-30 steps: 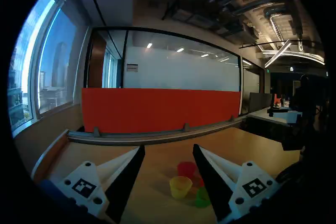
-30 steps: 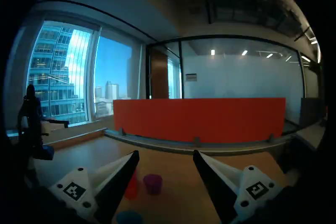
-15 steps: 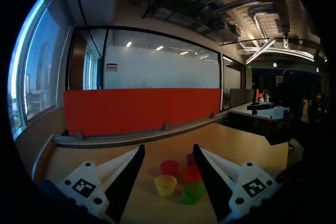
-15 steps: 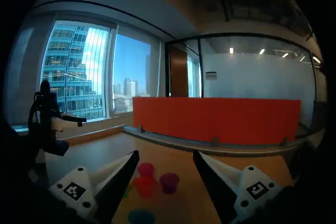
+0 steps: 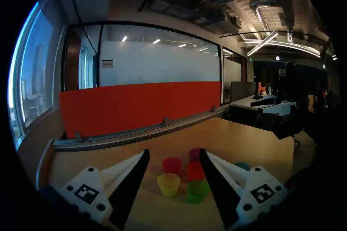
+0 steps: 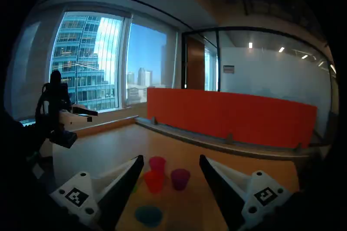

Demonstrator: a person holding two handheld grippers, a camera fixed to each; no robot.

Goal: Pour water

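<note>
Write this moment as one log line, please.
left gripper: open, empty | right gripper: open, empty | yellow cup, green cup: upright on table, untouched | pour: not begun

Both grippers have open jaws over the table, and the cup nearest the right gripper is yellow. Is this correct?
Not quite: the right gripper view shows that the cup nearest the right gripper is the blue cup, not a yellow one. The rest holds.
</note>
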